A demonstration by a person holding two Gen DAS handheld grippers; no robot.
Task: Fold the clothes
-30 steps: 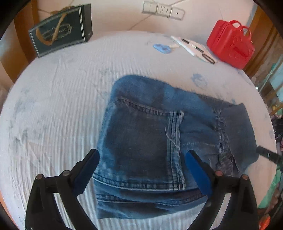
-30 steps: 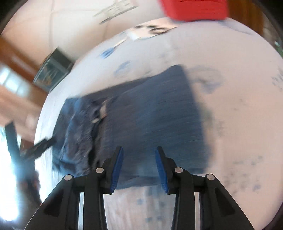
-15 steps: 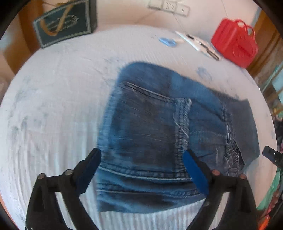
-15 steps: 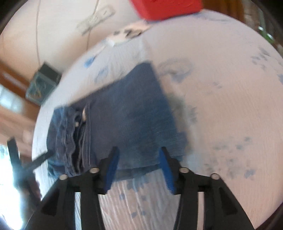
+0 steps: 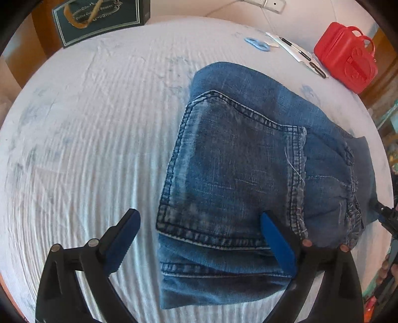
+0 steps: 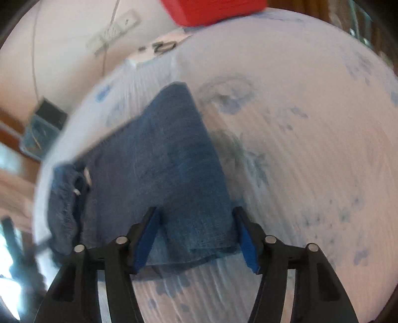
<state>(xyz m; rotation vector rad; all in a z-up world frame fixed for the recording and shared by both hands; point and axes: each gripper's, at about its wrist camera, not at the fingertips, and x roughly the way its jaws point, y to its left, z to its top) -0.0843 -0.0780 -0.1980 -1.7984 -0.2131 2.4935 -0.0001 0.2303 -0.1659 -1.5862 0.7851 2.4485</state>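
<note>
My left gripper (image 5: 199, 236) is spread wide over the near hem of the folded jeans (image 5: 248, 179), gripping nothing. My right gripper (image 6: 196, 238) is closing, its pads straddling the denim's near corner without pressing it. The jeans lie layered on the white surface (image 5: 87, 139), pocket stitching up. Toward one o'clock sits a red case (image 5: 345, 57); the right view is blurred.

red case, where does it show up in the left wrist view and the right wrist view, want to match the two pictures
Left wrist view: the red case sits at the upper right, at the far edge of the white sheet, beyond the folded jeans.
Right wrist view: the red case is at the top centre, cut off by the frame edge and blurred.
Shared landmark: the dark gift box at upper left, seen at mid left in the right wrist view.
</note>
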